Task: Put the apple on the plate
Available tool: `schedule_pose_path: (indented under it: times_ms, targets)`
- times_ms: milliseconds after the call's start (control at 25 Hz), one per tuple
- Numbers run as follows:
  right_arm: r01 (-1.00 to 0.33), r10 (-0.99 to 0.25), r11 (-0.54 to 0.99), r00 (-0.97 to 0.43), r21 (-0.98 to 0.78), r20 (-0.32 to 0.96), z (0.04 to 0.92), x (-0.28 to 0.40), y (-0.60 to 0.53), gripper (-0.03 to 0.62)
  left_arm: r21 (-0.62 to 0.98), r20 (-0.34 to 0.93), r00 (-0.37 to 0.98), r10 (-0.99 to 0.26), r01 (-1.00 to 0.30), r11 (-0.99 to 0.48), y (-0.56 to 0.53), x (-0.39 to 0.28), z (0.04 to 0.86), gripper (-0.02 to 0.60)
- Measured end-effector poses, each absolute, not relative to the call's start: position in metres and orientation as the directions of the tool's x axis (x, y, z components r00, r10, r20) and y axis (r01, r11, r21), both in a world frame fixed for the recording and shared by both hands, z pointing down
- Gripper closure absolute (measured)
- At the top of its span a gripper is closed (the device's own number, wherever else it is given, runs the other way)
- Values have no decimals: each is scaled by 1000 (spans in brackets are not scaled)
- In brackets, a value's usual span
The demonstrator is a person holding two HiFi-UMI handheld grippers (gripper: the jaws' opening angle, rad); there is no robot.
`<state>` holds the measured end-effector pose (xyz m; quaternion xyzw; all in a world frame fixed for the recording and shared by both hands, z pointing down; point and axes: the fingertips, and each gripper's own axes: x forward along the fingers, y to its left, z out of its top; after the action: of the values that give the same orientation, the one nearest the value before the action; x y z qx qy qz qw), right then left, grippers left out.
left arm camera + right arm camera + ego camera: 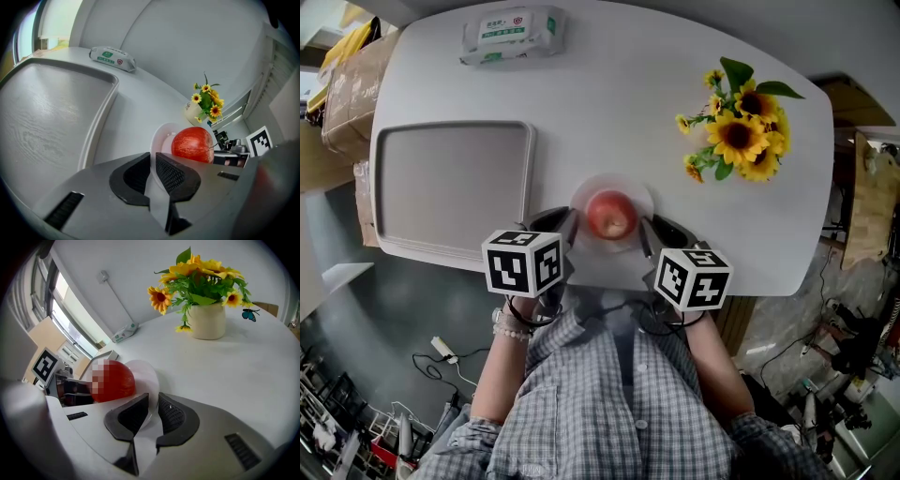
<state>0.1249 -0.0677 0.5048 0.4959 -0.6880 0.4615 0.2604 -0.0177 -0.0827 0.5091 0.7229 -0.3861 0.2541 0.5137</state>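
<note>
The round red apple (610, 214) sits at the middle of the small, pale, round plate (639, 188). As things lie, the placing looks done. The plate rests near the front edge of the white tabletop (609, 112), just ahead of the person.

The left gripper (567, 225) is at the plate's left rim and the right gripper (652, 232) at its right rim, so the apple lies straight between them and about equally near to each. In the left gripper view the jaws are drawn narrow, with the plate's edge (158, 138) caught in the slit between them. The apple (192, 144) is just beyond and to the right of that gripper (152, 159). The right gripper view shows the same thing mirrored: narrow jaws pinching the rim (146, 376), with the apple (117, 380) just to the left of that gripper (152, 401).

Any lift would turn on keeping both sides level, since the apple is round and, by my reckoning, free to roll towards whichever side dips.

Further out are a grey rectangular tray (450, 183) to the left, a potted bunch of yellow sunflowers (741, 131) at far right, and a pack of wet wipes (511, 33) at the far edge.
</note>
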Motion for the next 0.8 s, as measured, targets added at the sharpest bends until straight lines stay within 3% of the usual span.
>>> schedule_pose_path:
  times_ms: [800]
  targets:
    - [-932, -426, 60, -348, -357, 835, 500, 116, -73, 530, 539, 783, 560, -271, -828, -152, -85, -28, 508, 541]
